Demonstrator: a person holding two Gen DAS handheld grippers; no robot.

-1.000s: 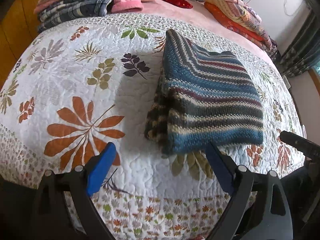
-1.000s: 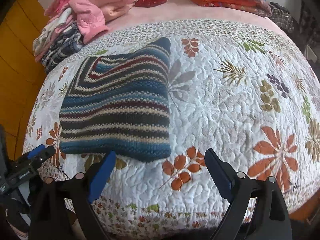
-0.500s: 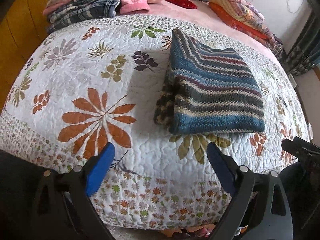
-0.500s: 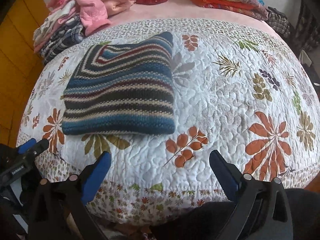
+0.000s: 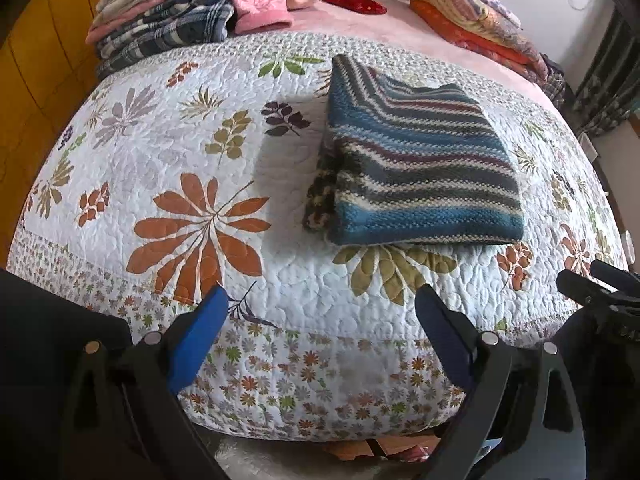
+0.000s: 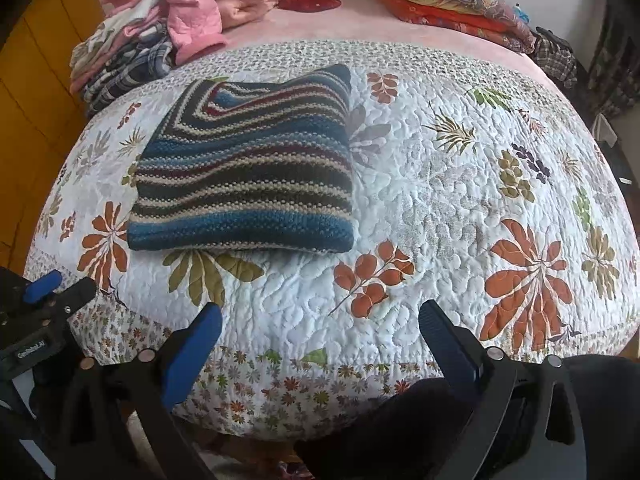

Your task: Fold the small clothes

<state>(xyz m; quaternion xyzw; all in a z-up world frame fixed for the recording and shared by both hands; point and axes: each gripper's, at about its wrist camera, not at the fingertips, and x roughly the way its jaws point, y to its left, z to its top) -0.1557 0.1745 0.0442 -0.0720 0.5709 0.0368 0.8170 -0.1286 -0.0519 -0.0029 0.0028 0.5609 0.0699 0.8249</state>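
Left tongs [image 5: 320,320] agape (holding nothing); right tongs [image 6: 320,328] likewise, both level.

Clothes pile [image 5: 168,28] cut off at top edge; striped knit [image 5: 420,172] inner layers hidden under fold.

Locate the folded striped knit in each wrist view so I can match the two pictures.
Left wrist view: the striped knit lies right of centre on the quilt.
Right wrist view: the striped knit lies left of centre.
Shared landmark: the olive-green leaf print just below the knit's blue near edge.
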